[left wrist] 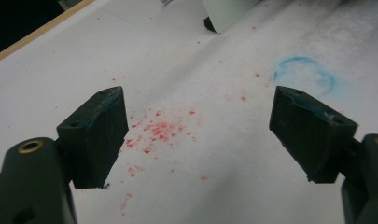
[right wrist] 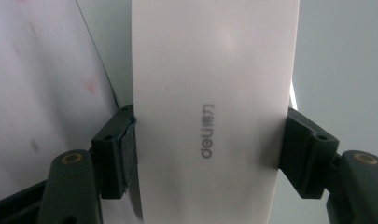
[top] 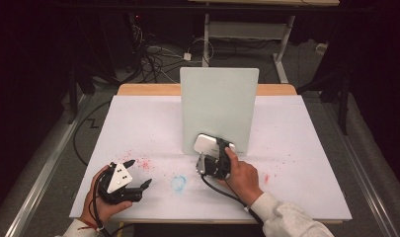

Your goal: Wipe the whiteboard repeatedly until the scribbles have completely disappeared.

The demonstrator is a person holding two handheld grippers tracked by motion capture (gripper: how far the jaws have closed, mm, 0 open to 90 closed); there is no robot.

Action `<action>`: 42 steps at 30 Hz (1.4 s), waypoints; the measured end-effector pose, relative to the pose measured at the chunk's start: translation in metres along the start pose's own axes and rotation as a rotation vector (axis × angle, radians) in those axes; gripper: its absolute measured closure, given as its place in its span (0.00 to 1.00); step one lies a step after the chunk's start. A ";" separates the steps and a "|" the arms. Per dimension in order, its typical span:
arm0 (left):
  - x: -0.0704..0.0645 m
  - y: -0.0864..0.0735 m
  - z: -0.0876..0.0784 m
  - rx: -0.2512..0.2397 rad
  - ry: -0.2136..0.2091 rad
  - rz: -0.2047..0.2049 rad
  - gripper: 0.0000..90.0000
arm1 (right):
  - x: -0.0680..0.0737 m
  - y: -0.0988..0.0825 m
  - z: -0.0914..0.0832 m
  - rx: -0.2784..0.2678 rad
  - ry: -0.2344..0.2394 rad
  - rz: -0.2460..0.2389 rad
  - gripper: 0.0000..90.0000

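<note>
Two grippers: right gripper clamps white eraser against upright whiteboard, wiping likely next; left gripper idle, jaws spread.

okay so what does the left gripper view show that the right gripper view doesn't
Left gripper view: the left gripper with jaws wide apart and nothing between them, over red specks and a blue ring mark on the white table cover.

Right gripper view: the right gripper clamping a white block printed "deli".

Both: the pale upright board.
</note>
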State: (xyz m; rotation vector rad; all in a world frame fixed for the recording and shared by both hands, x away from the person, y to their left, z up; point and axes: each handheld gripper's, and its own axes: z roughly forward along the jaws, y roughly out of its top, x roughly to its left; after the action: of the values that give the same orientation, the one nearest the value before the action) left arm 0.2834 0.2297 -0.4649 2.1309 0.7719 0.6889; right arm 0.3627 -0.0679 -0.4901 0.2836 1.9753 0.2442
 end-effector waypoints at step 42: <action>0.002 0.002 0.002 -0.005 -0.007 0.006 0.21 | -0.041 -0.022 -0.004 -0.014 0.011 0.198 0.34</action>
State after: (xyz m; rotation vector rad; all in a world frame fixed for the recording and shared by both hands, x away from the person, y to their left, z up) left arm 0.2868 0.2292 -0.4645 2.1304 0.7598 0.6855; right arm 0.3734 -0.1019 -0.4602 0.4703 1.9563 0.3870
